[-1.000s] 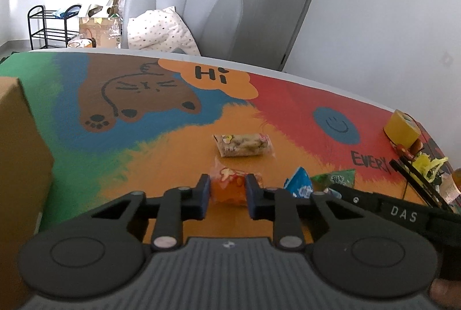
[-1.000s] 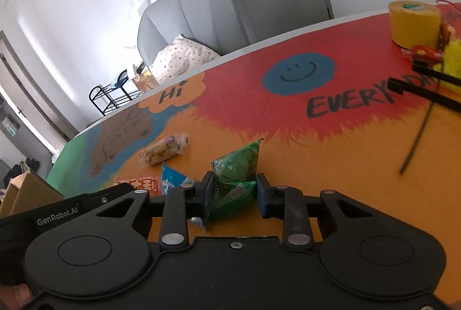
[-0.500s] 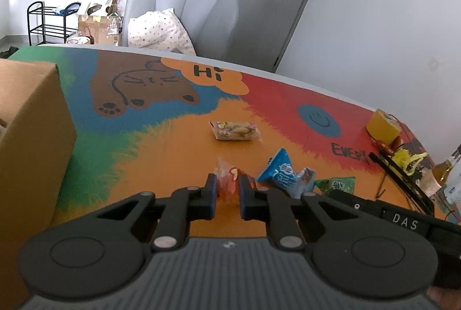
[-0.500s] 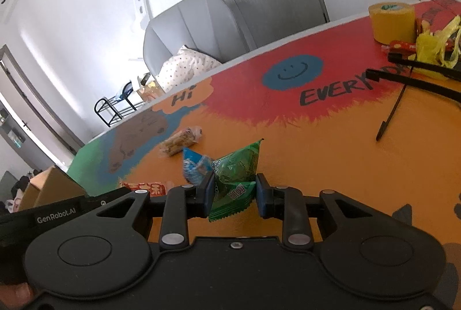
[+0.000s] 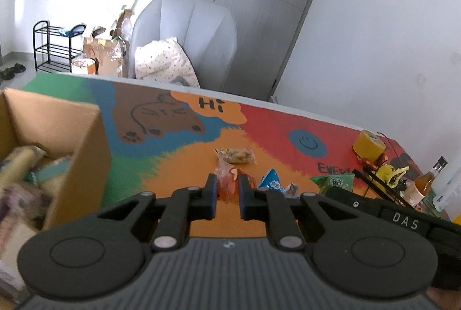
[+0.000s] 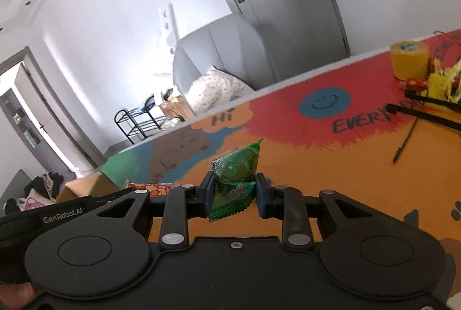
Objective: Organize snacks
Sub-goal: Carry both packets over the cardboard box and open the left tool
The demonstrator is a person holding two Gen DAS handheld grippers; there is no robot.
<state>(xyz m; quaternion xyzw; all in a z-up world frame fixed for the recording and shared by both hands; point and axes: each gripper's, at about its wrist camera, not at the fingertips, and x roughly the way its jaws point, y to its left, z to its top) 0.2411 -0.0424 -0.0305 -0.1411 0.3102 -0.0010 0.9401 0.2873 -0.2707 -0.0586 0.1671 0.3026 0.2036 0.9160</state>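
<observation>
My left gripper (image 5: 227, 194) is shut on an orange-red snack packet (image 5: 227, 183), lifted off the colourful table mat (image 5: 178, 166). An open cardboard box (image 5: 86, 154) with several snacks inside stands at the left. My right gripper (image 6: 234, 194) is shut on a green snack packet (image 6: 237, 168), also held above the mat. In the left wrist view that green packet (image 5: 335, 182) shows at the right. A clear packet of pale snacks (image 5: 236, 156) and a blue packet (image 5: 272, 182) lie on the mat ahead. The right wrist view shows the orange-red packet (image 6: 152, 189) and the box (image 6: 86, 186) at left.
A yellow tape roll (image 5: 368, 148), black cable ties (image 6: 432, 105), yellow scraps and a glass bottle (image 5: 426, 183) crowd the table's right end. A grey armchair (image 5: 187, 39) with a spotted cushion stands behind the far edge.
The left jaws closed on the orange-red packet. Both grippers rose and drew back with their packets. The cardboard box's open top came into the left wrist view.
</observation>
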